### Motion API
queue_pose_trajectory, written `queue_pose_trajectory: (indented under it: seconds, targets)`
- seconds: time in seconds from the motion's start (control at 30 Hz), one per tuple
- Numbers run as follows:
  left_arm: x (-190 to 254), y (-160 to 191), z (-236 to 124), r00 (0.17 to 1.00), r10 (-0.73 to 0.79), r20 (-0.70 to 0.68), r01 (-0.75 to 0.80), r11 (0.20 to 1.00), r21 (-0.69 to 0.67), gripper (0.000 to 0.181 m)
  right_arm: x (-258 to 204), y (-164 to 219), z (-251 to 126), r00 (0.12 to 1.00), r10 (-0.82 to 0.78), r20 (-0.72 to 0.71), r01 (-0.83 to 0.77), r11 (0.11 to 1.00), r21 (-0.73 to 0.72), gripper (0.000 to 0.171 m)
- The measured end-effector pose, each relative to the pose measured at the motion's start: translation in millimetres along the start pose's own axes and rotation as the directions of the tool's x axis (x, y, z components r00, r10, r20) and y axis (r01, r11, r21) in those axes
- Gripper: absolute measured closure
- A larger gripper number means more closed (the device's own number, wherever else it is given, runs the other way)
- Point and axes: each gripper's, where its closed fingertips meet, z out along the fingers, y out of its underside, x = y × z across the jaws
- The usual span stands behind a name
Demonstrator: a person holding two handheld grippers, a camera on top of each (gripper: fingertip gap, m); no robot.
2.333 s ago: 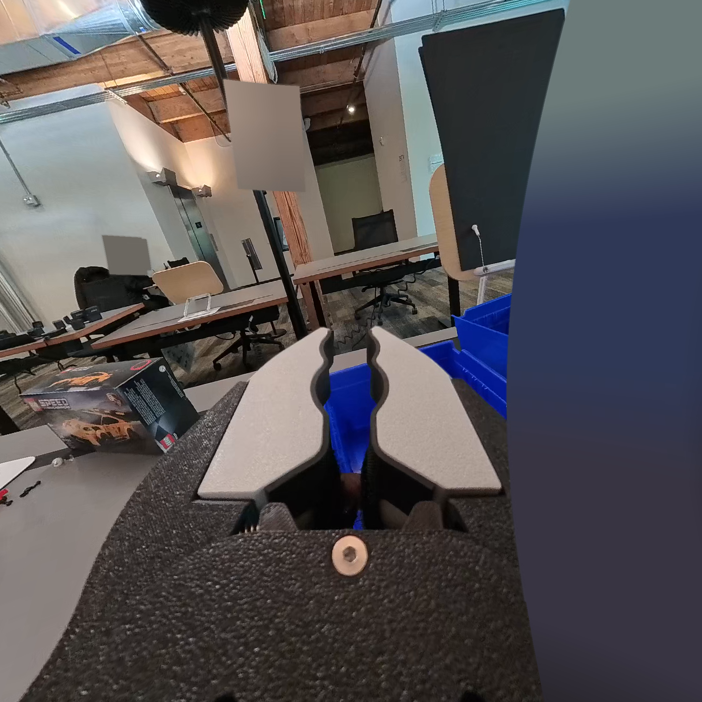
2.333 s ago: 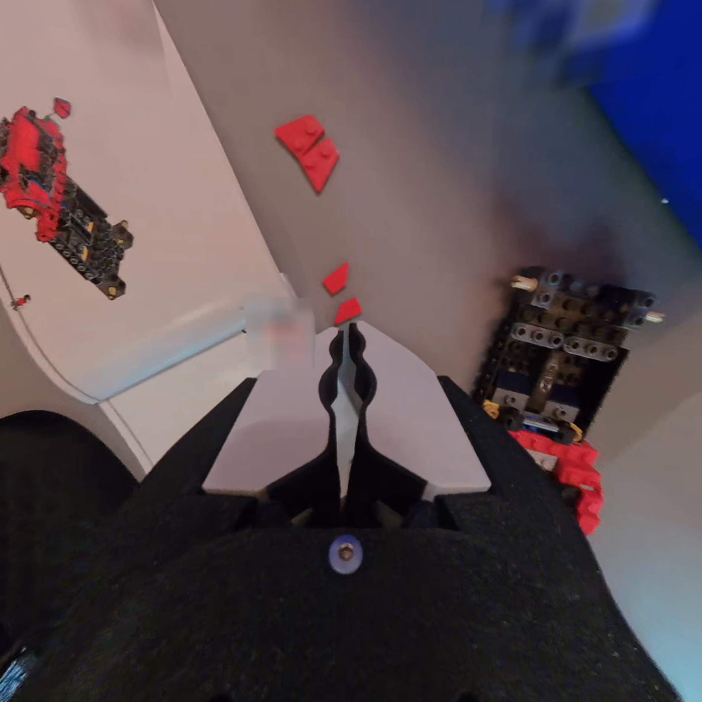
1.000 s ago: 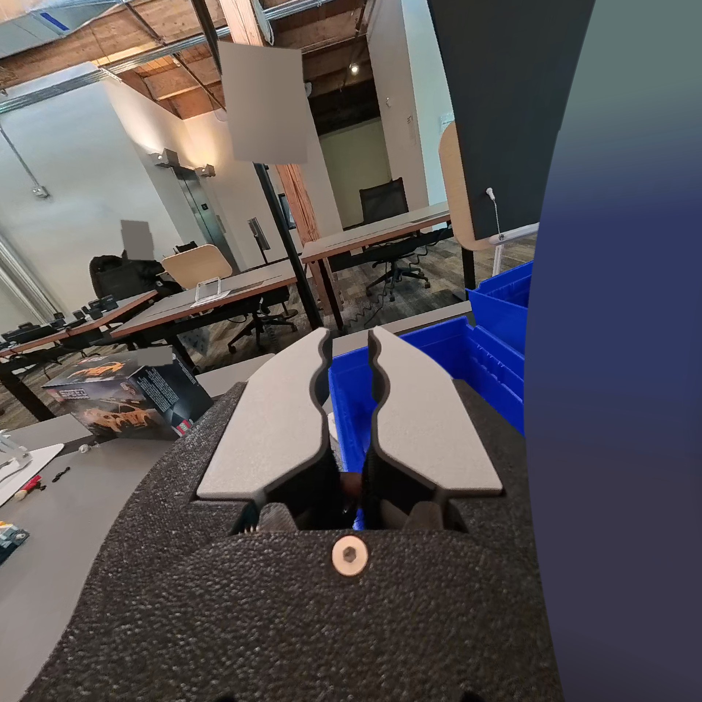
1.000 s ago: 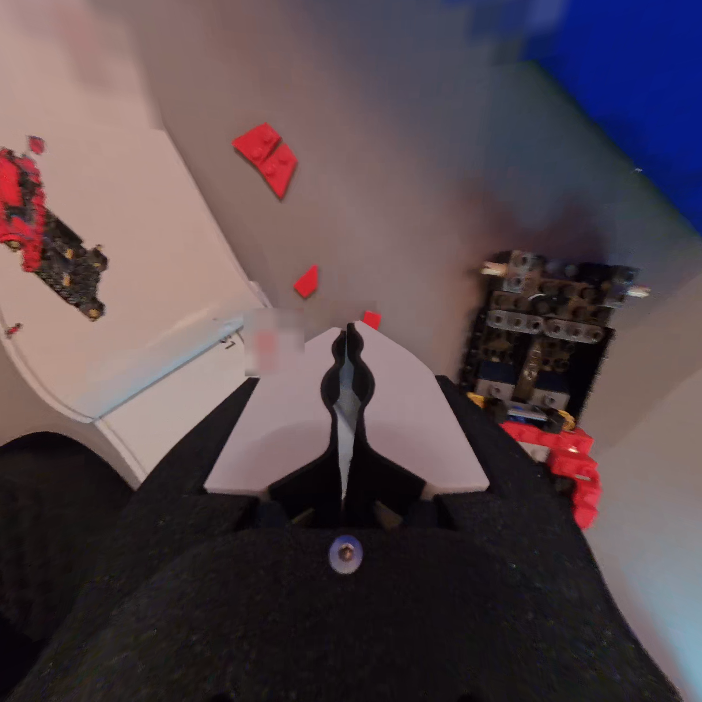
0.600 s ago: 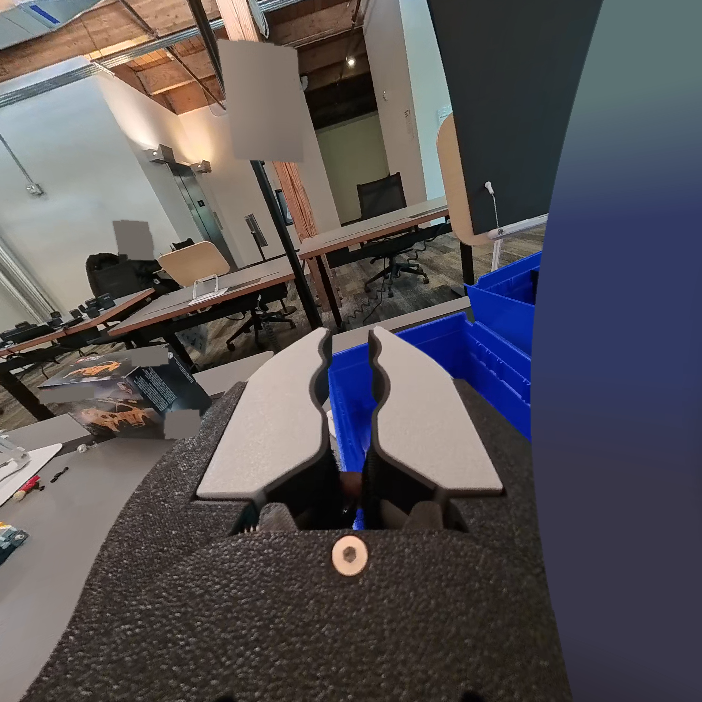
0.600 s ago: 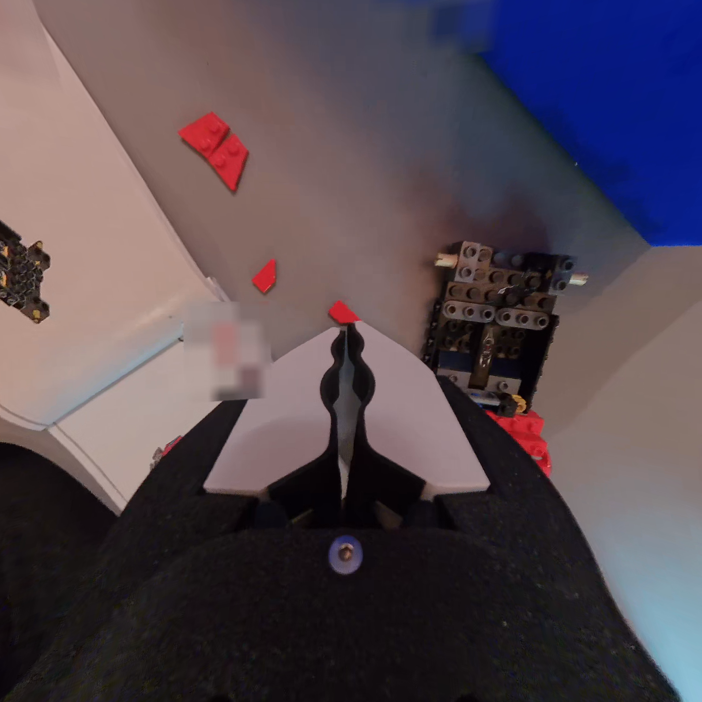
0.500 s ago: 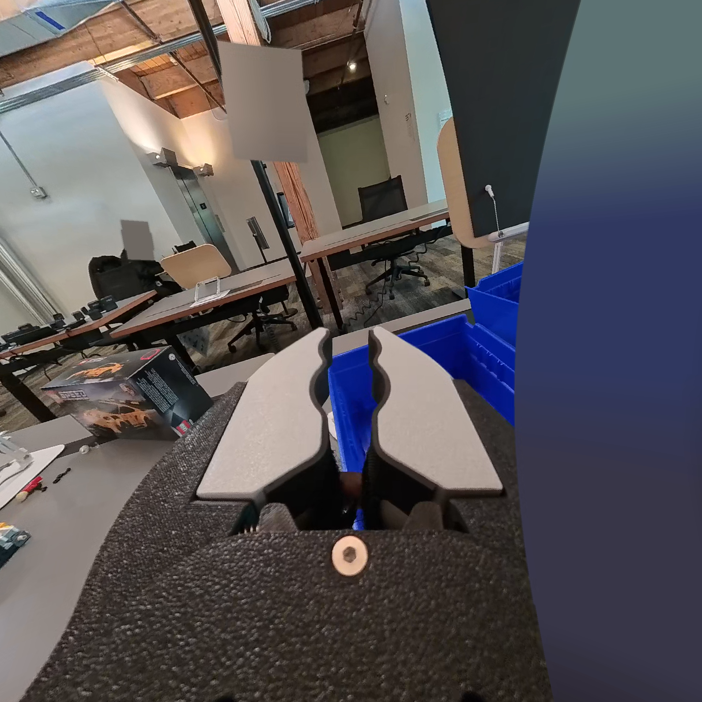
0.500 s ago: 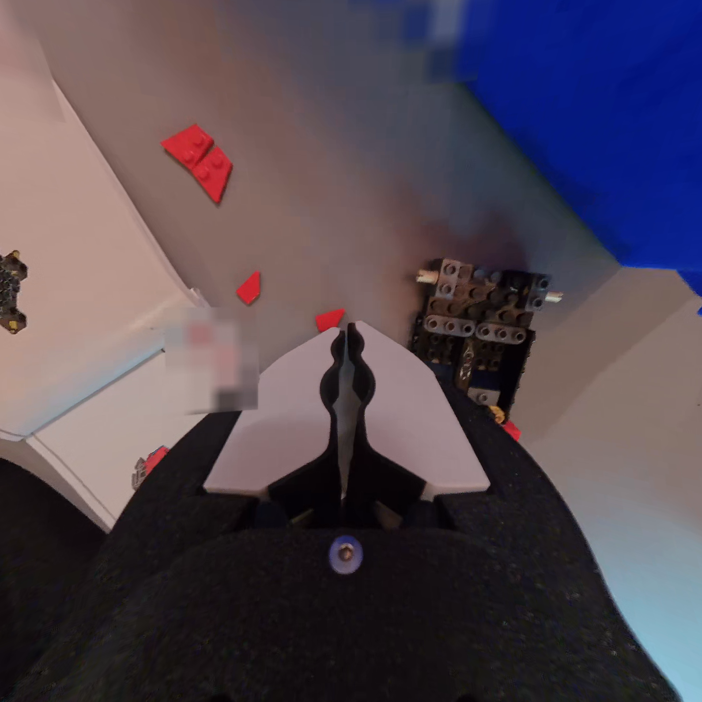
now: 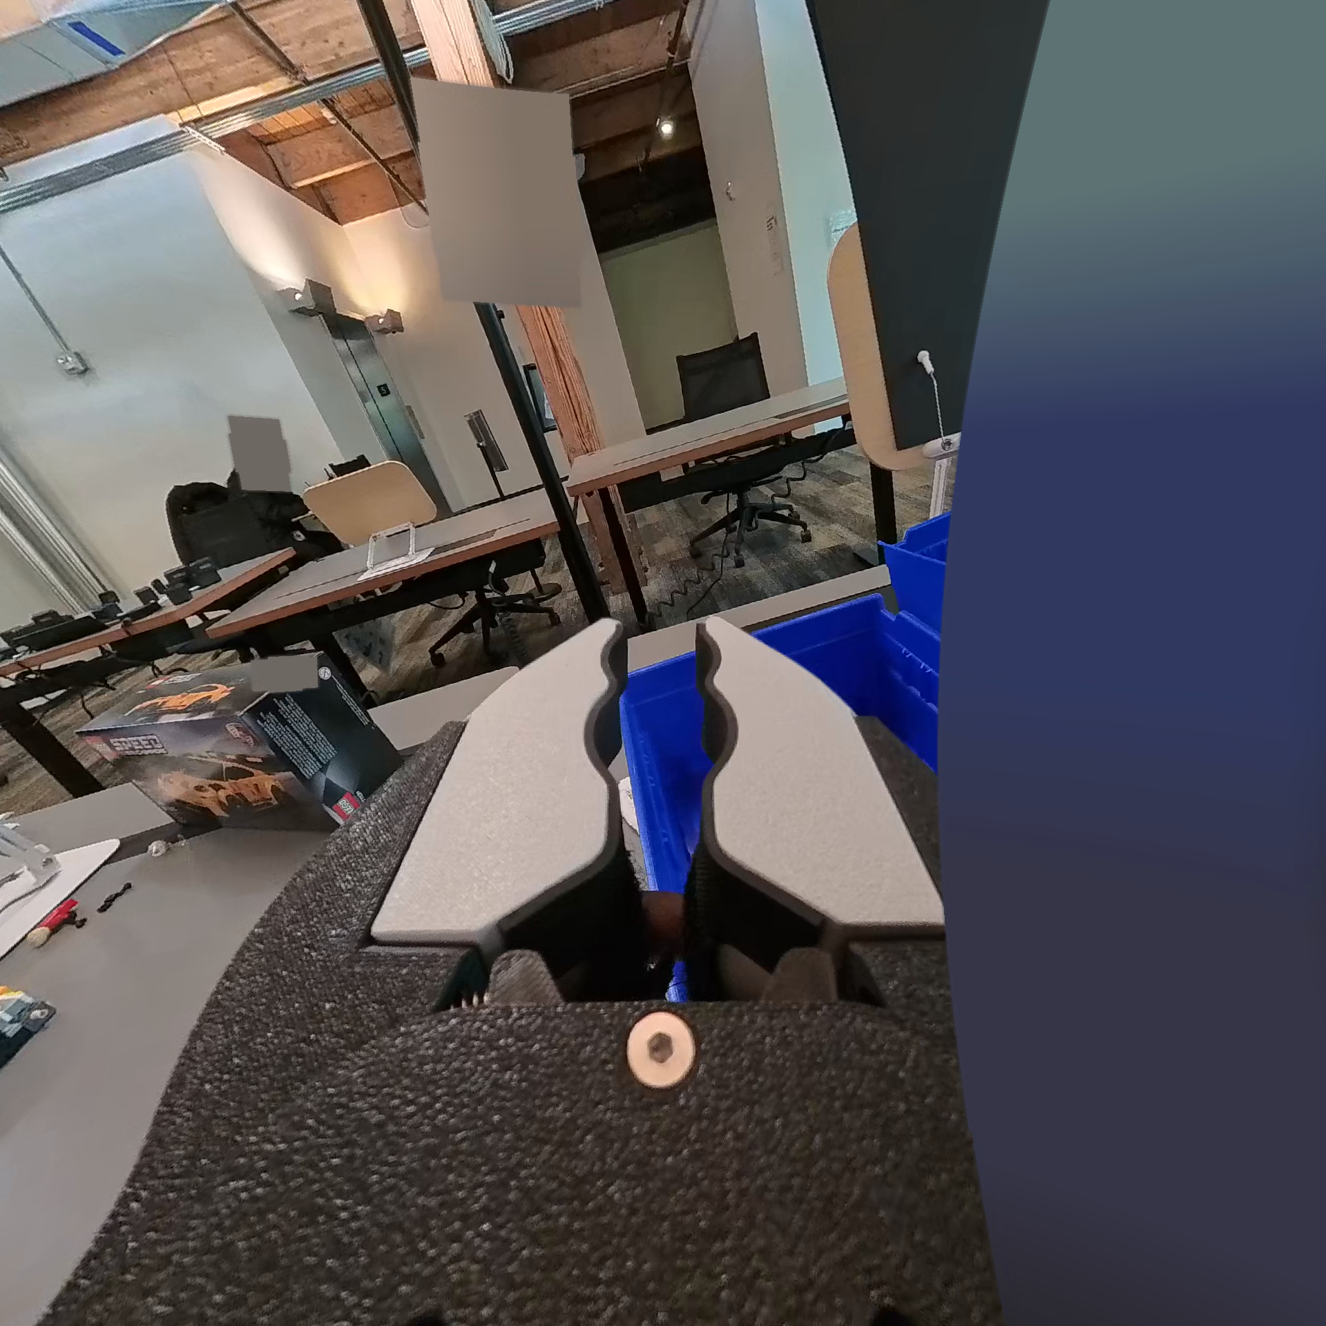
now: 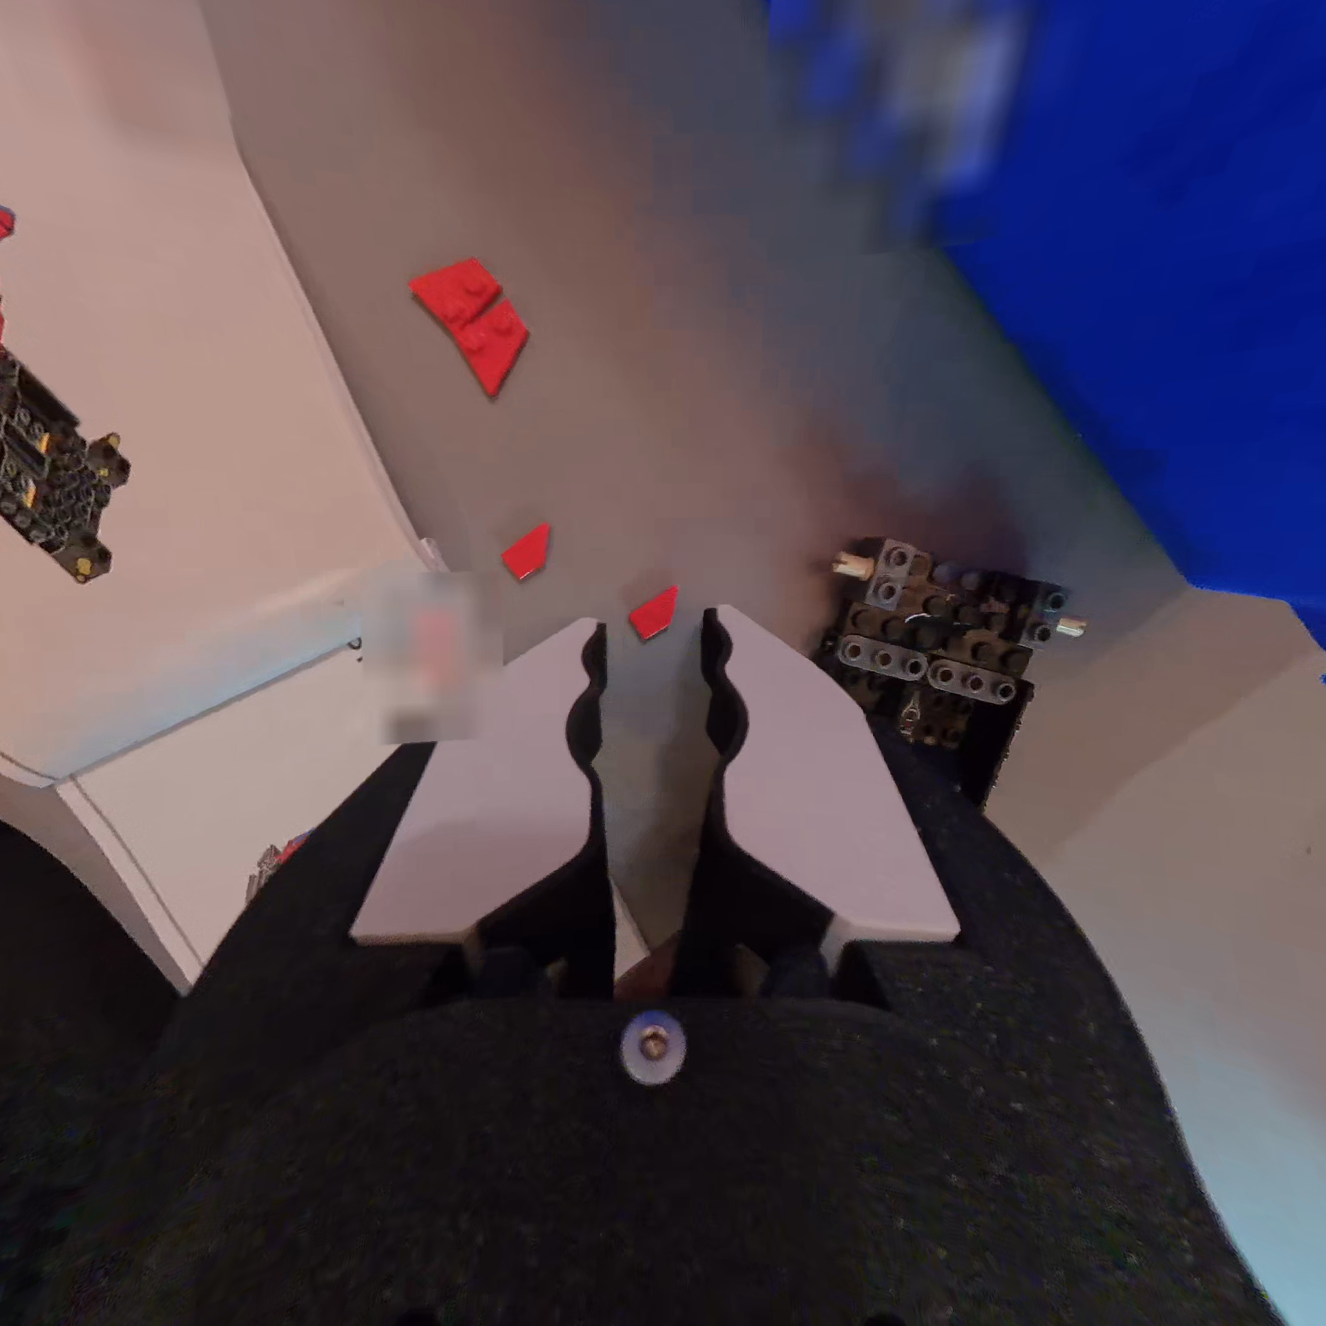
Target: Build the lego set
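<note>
1. Hovering over the grey table (image 10: 717,359), the right gripper (image 10: 653,621) points down with its jaws parted by a clear gap and nothing held between them.
2. Small red wedge tile (image 10: 654,612): flat on the table, right at the fingertip gap, touching neither finger as far as can be seen.
3. Second small red wedge tile (image 10: 527,551): on the table just left of and beyond the first.
4. Pair of larger red studded wedge plates (image 10: 473,319): lying side by side, touching, farther out on the table.
5. Partly built lego car chassis (image 10: 947,646): black and grey, studs up, on the table just right of the right finger.
6. Open white instruction booklet (image 10: 179,359): at left, with a printed picture of the model on its page.
7. Blue bin (image 10: 1148,287): upper right, blurred.
8. Left gripper (image 9: 659,638): held level well above the table, jaws slightly apart, gripping nothing.
9. Blue bin (image 9: 825,646), as the left wrist view shows it: directly beyond the left fingertips.
10. Dark lego set box (image 9: 237,753): on the table to the left, with an orange car pictured on it.
</note>
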Motion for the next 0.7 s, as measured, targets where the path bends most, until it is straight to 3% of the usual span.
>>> queue_pose_trajectory:
  seconds: [0.23, 0.4, 0.7]
  targets:
    - [1, -2, -1, 1.000, 0.003, 0.000, -0.003, 1.000, 0.006, 0.164, 0, -3, 4, 0.997, -0.070, -0.008, 0.071, 0.997, 0.021, 0.143]
    - [0, -3, -2, 1.000, 0.005, 0.001, -0.005, 1.000, 0.011, 0.164, -1, -1, 5, 0.999, -0.035, 0.037, 0.034, 0.999, 0.026, 0.159]
    - [2, -2, -1, 1.000, 0.005, -0.007, -0.005, 1.000, 0.007, 0.164, -24, 2, 4, 0.997, 0.063, 0.047, -0.065, 0.996, 0.056, 0.159]
